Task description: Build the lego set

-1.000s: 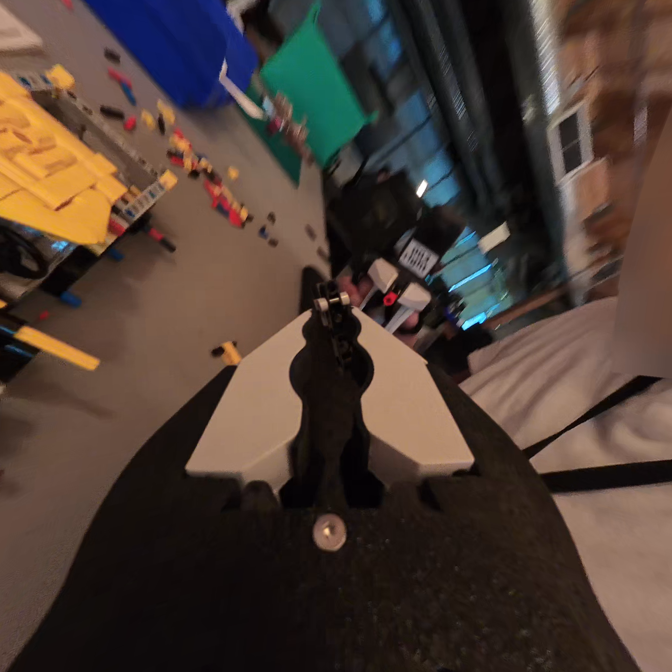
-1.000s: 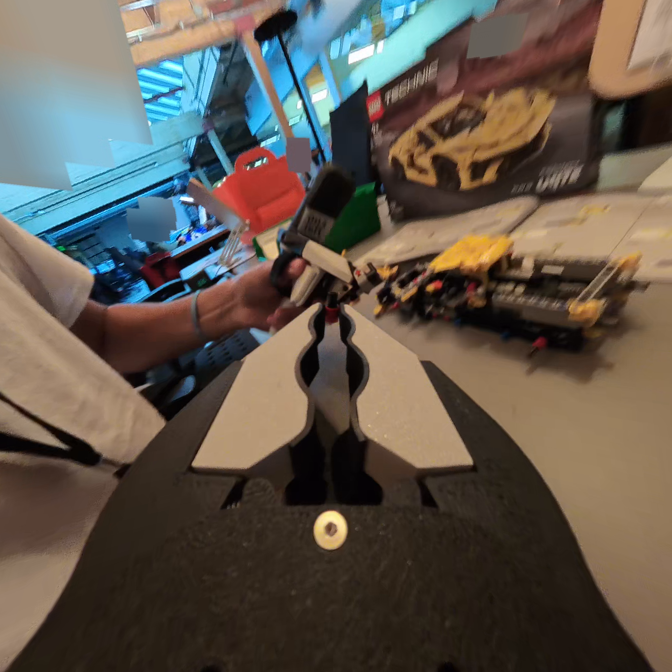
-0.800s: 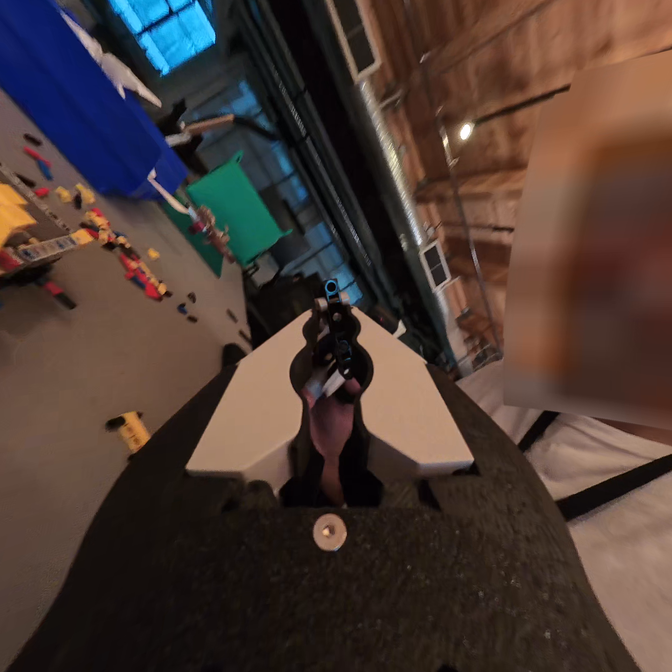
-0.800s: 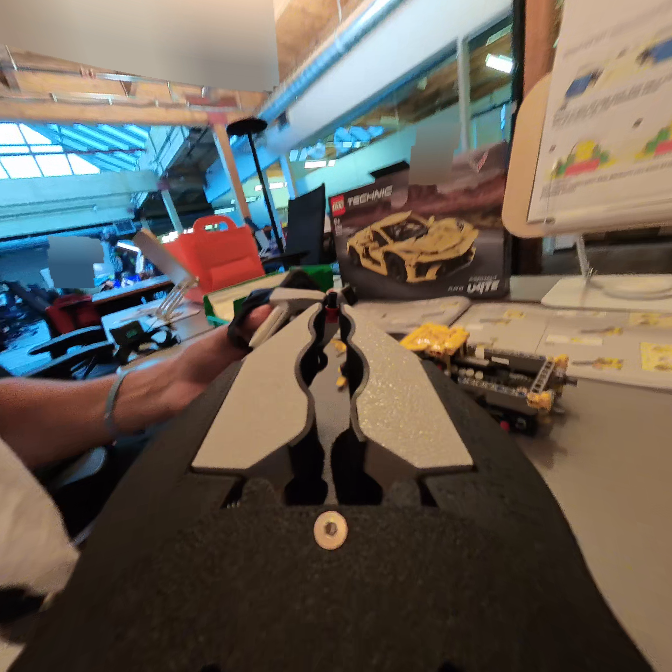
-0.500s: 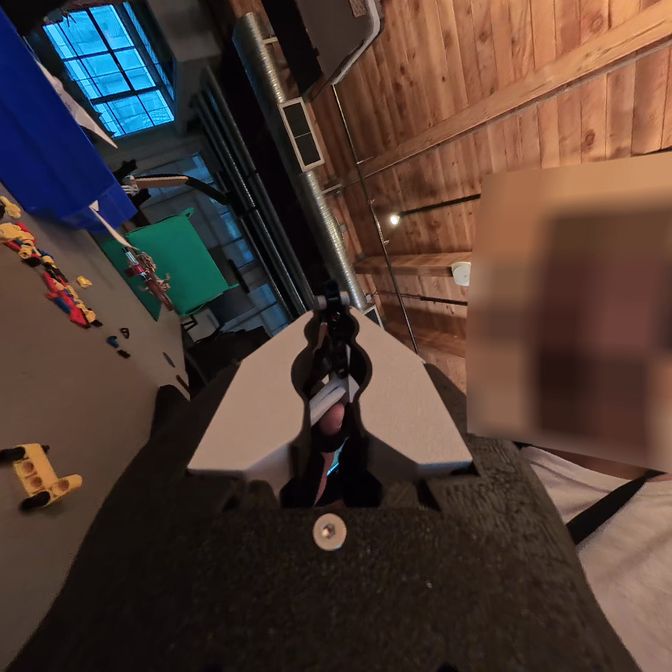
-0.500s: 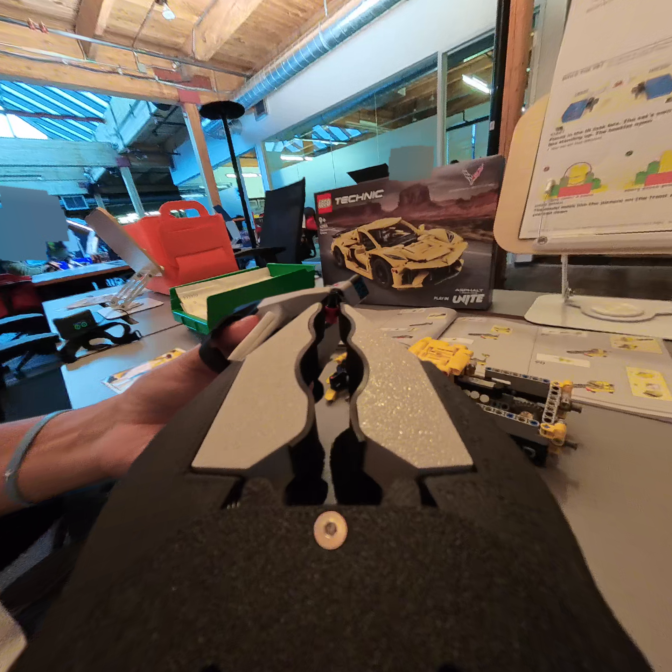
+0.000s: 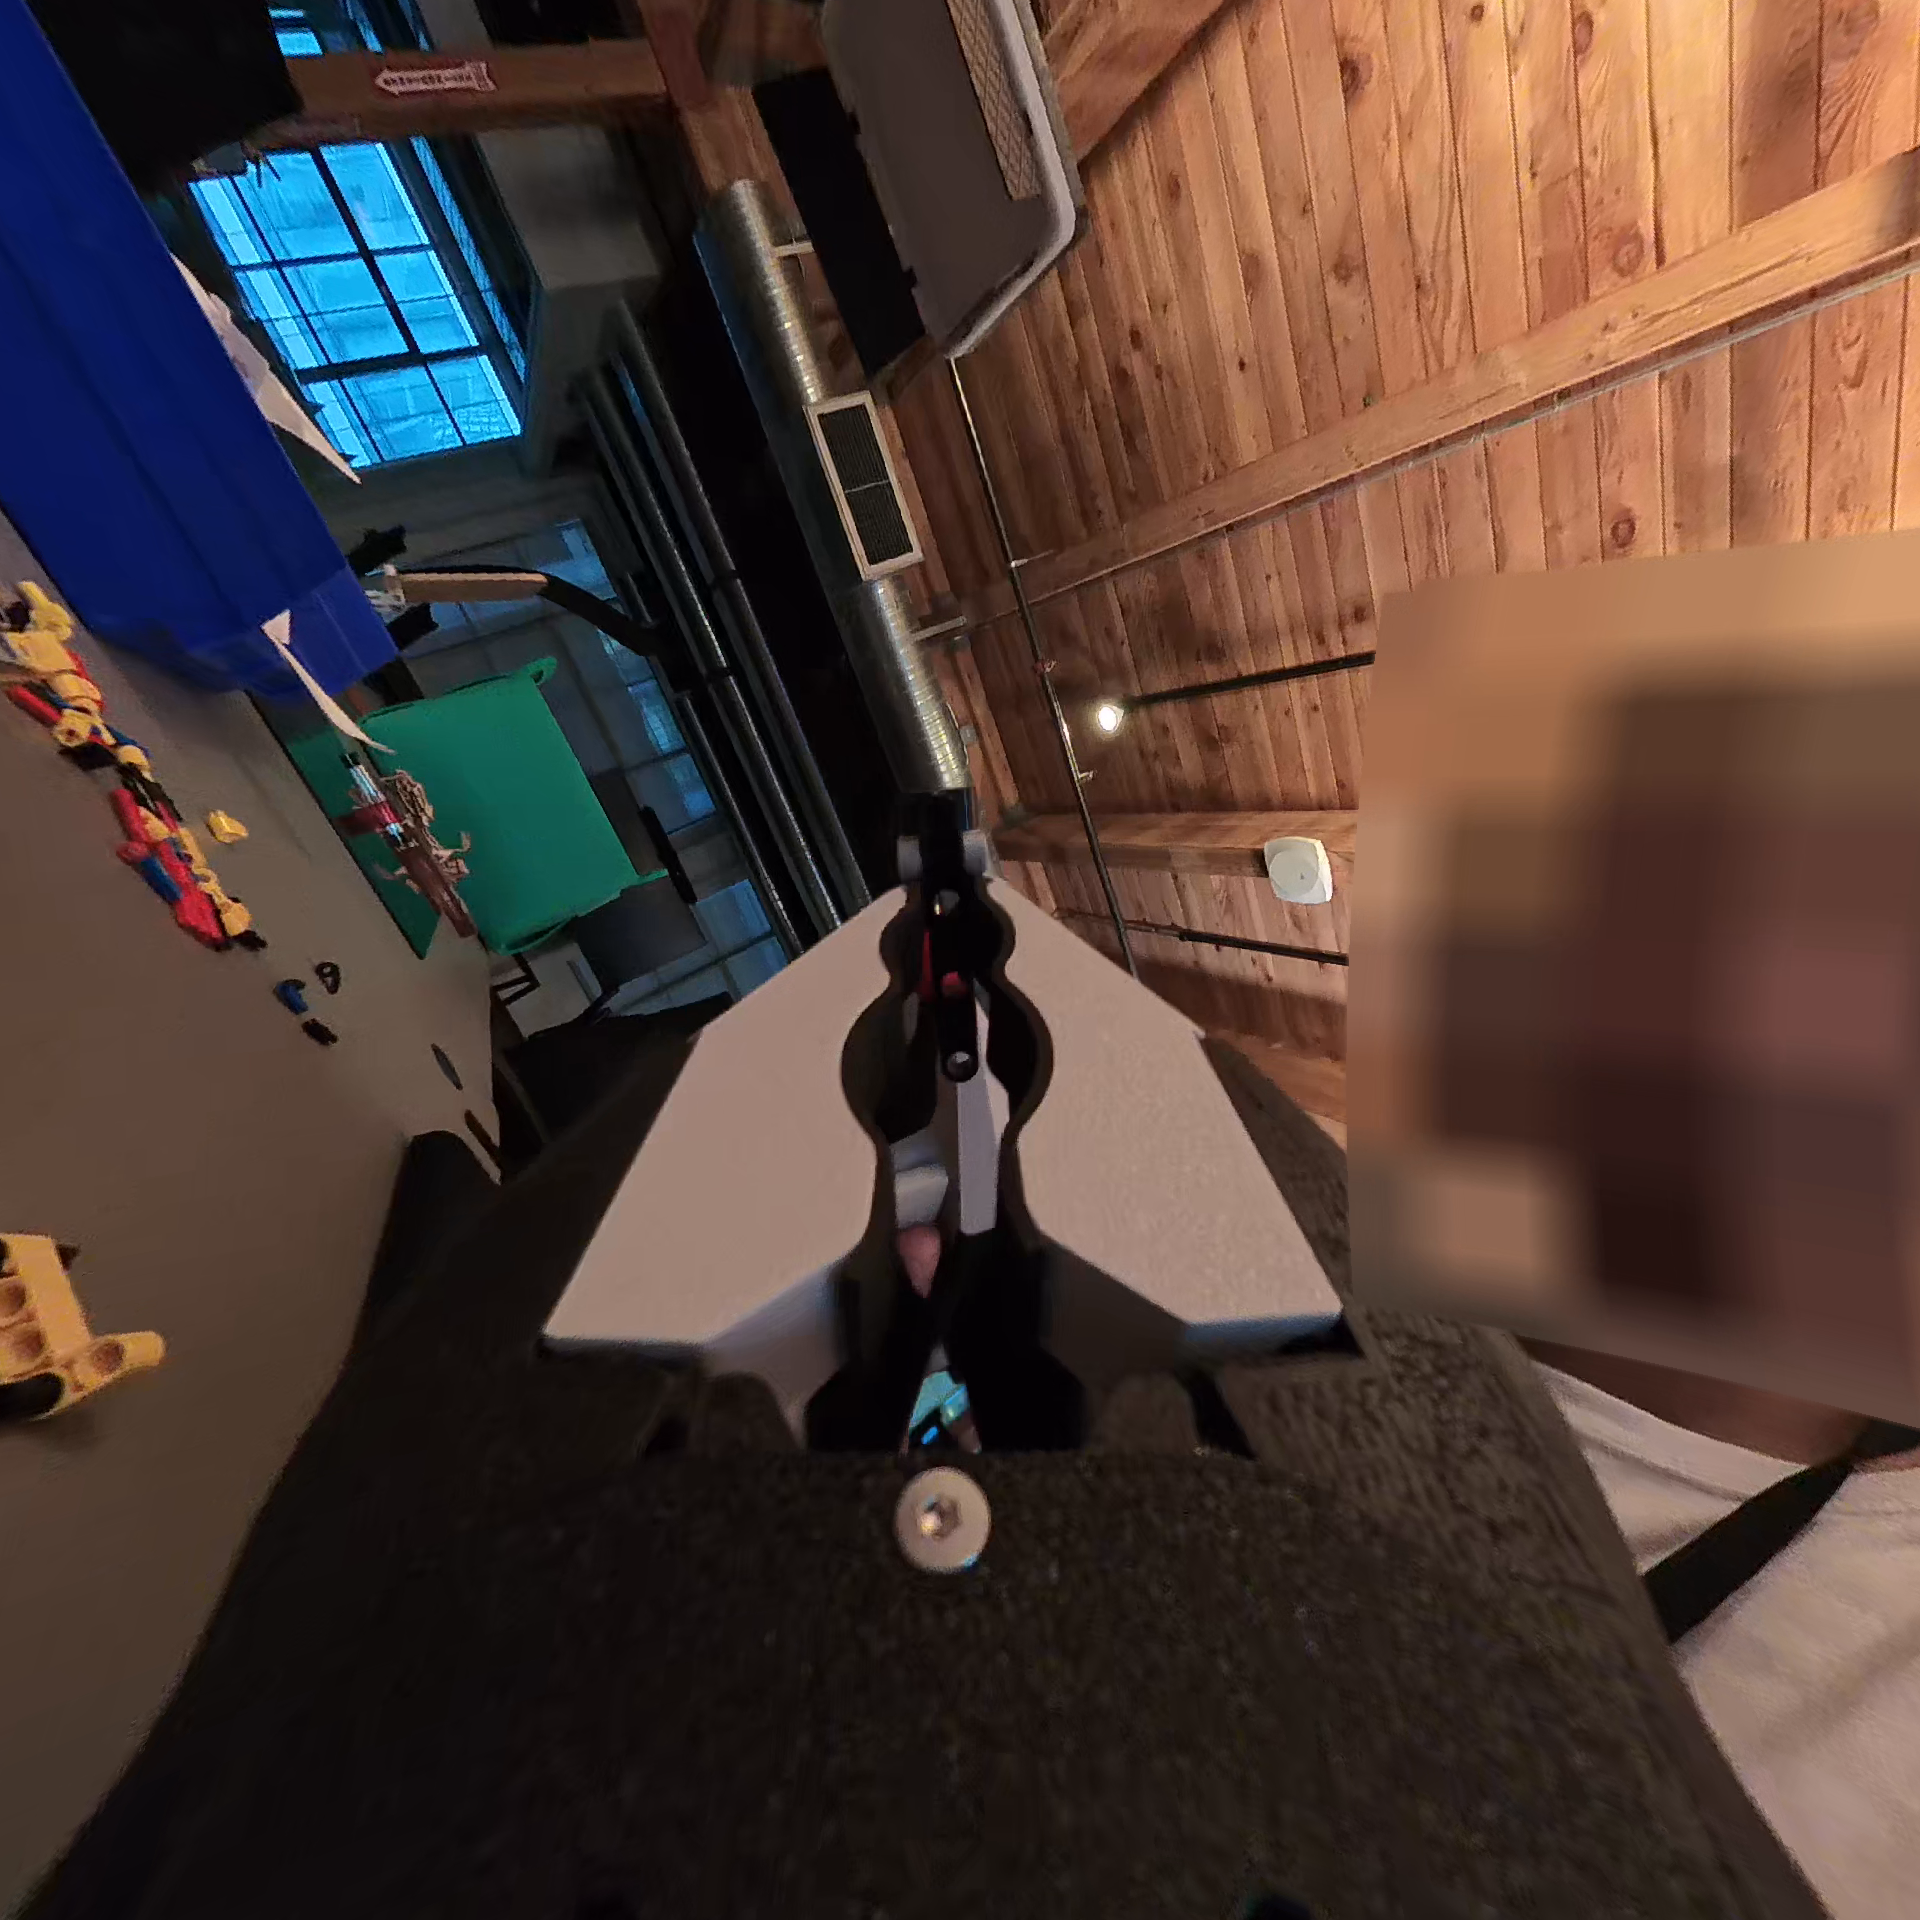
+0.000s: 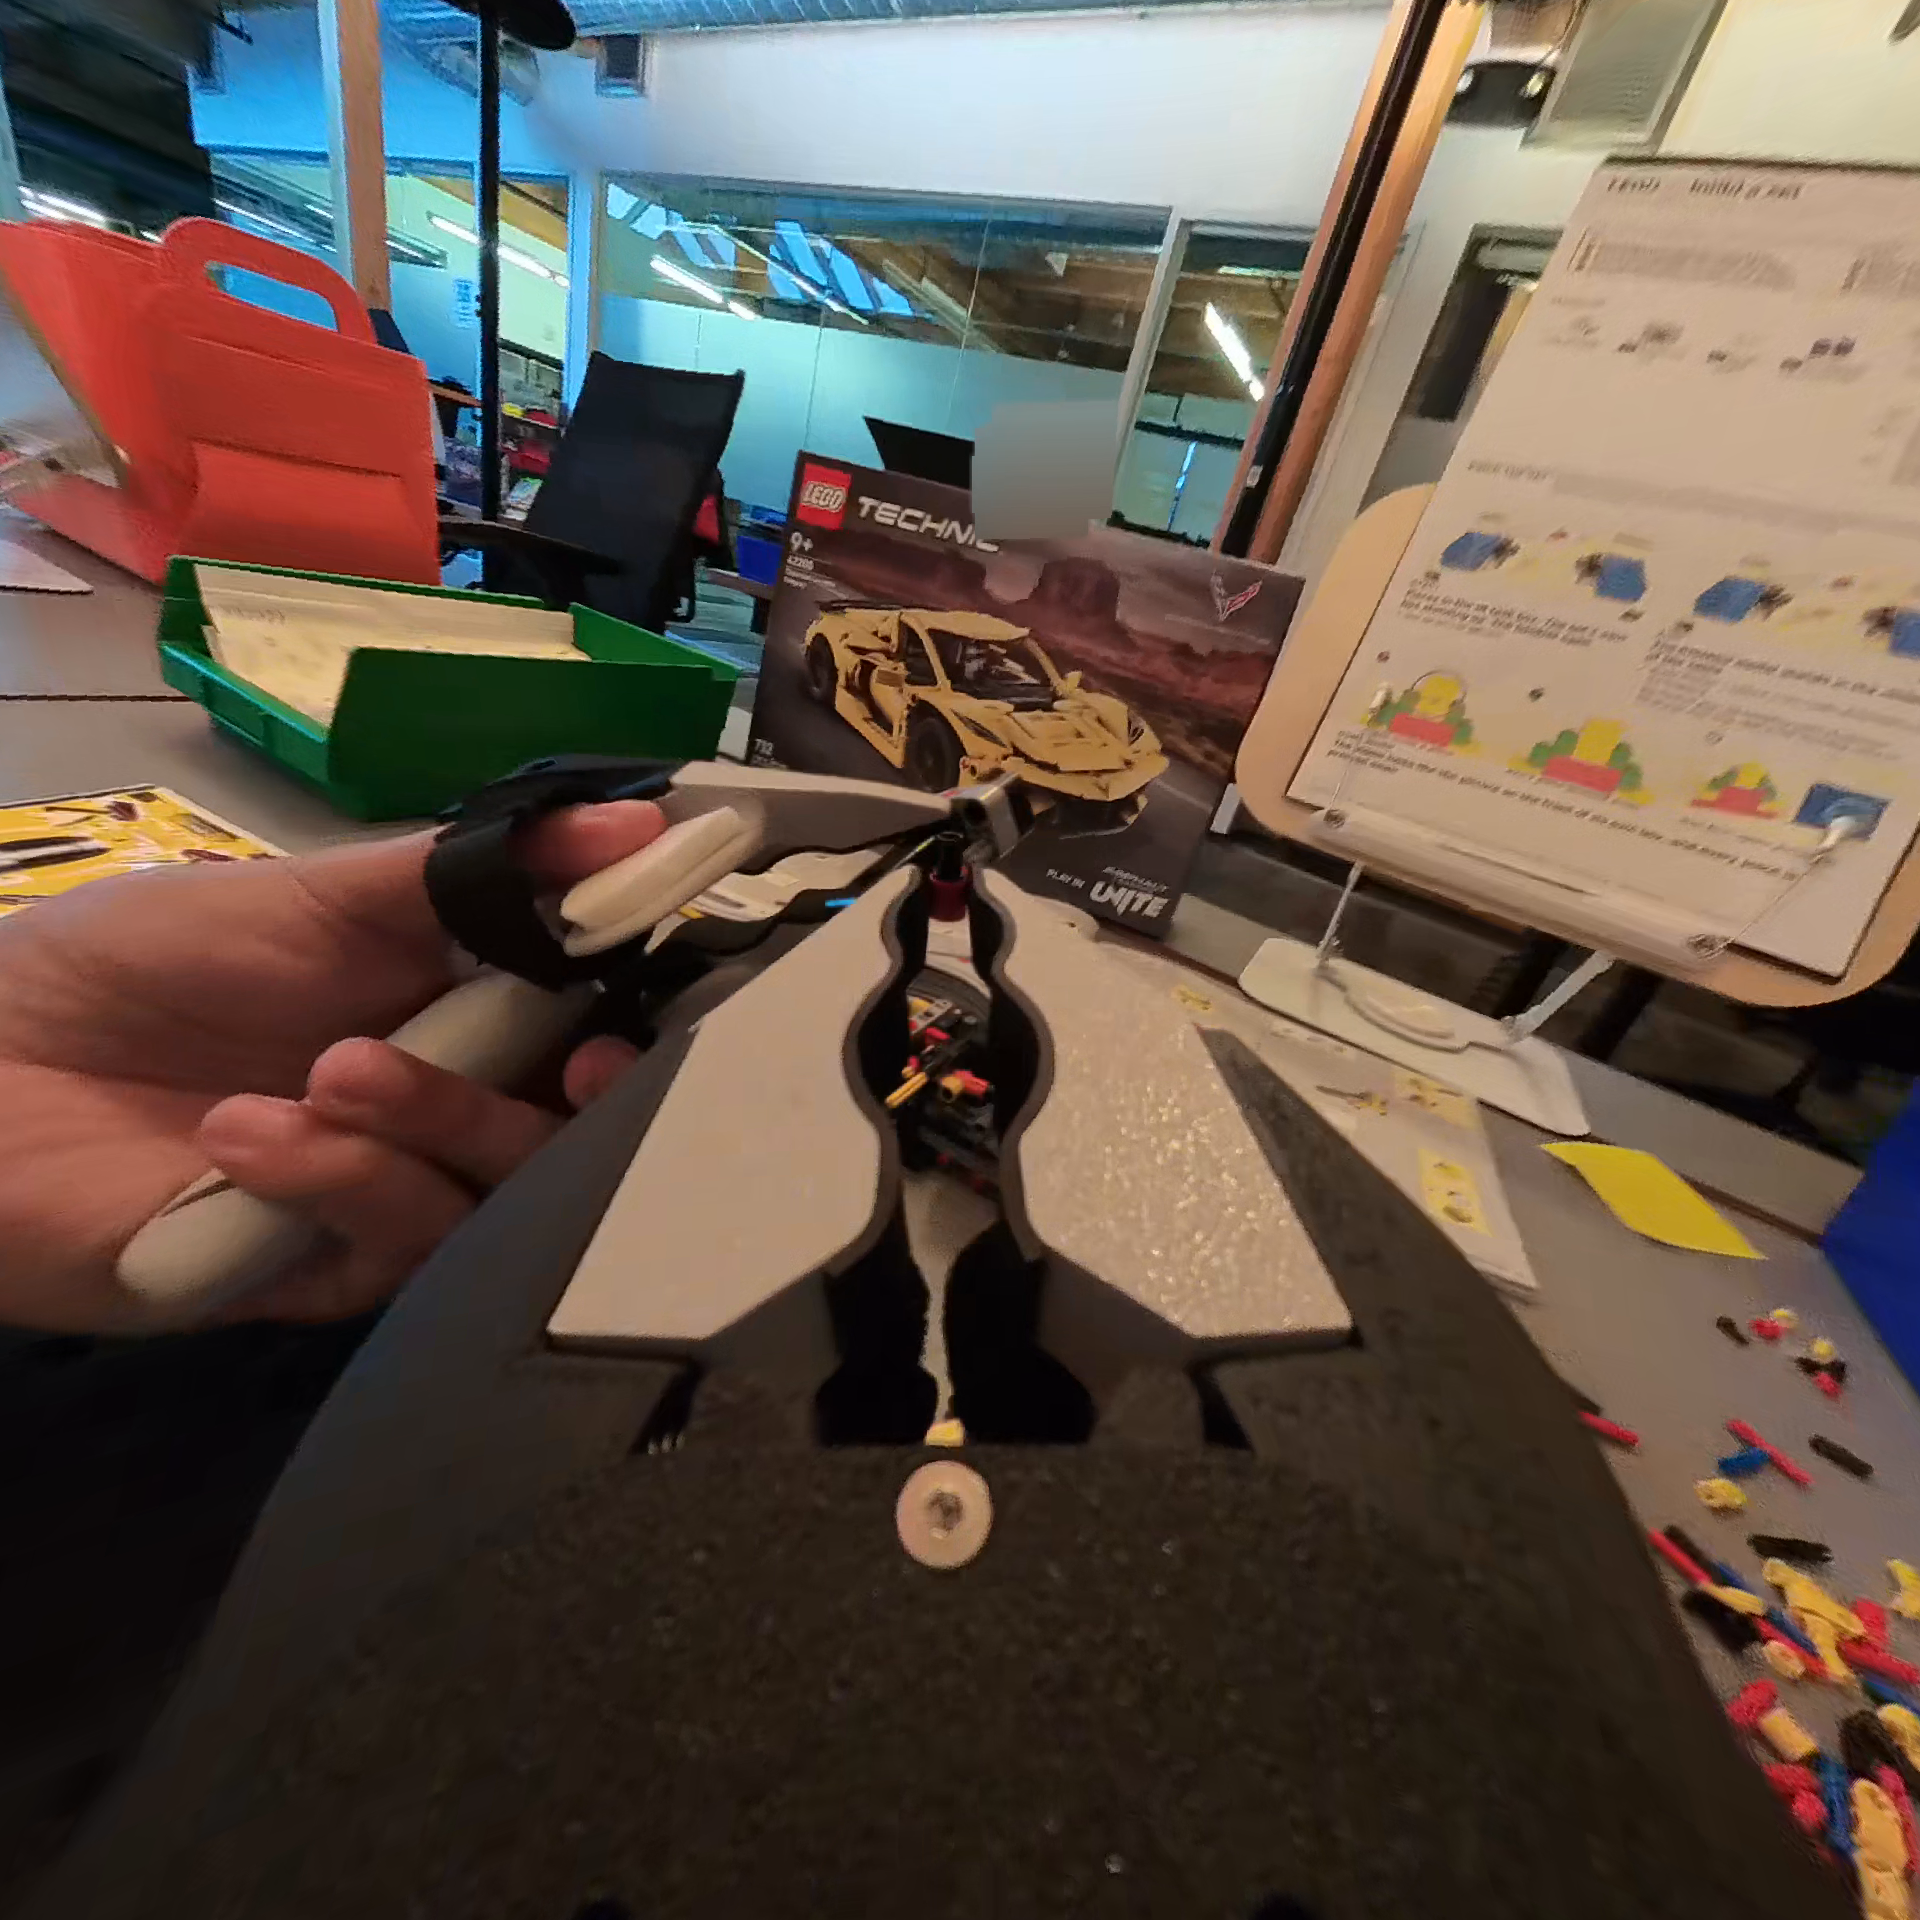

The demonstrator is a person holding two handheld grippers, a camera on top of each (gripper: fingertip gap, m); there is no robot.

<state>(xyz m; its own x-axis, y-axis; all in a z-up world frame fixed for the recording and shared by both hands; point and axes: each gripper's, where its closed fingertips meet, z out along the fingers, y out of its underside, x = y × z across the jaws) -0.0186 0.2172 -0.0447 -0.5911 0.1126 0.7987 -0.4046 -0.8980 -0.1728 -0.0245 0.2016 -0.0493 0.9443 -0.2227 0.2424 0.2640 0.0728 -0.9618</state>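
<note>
My left gripper (image 7: 940, 883) is shut on a small black lego beam (image 7: 954, 1023) with a grey cross piece (image 7: 940, 854) at its tip, held up in the air. My right gripper (image 8: 948, 883) is shut on a small red pin (image 8: 948, 896). In the right wrist view a hand (image 8: 208, 1049) holds the left gripper (image 8: 977, 816) from the left, its tip just above and touching the red pin. The partly built model (image 8: 940, 1081) shows on the table through the gap between my right fingers.
A lego box (image 8: 1018, 686), a green bin (image 8: 436, 707), a red bag (image 8: 239, 416) and an instruction board (image 8: 1621, 582) stand behind. Loose pieces (image 8: 1818, 1621) lie at the right. The left wrist view shows loose pieces (image 7: 156, 862), a yellow piece (image 7: 52, 1340) and a blue bin (image 7: 135, 416). The tips of both grippers are at nearly the same place.
Both grippers have lifted and turned. The left view swung from the table up to the ceiling. The right view swung right, and the two tips stayed close together.
</note>
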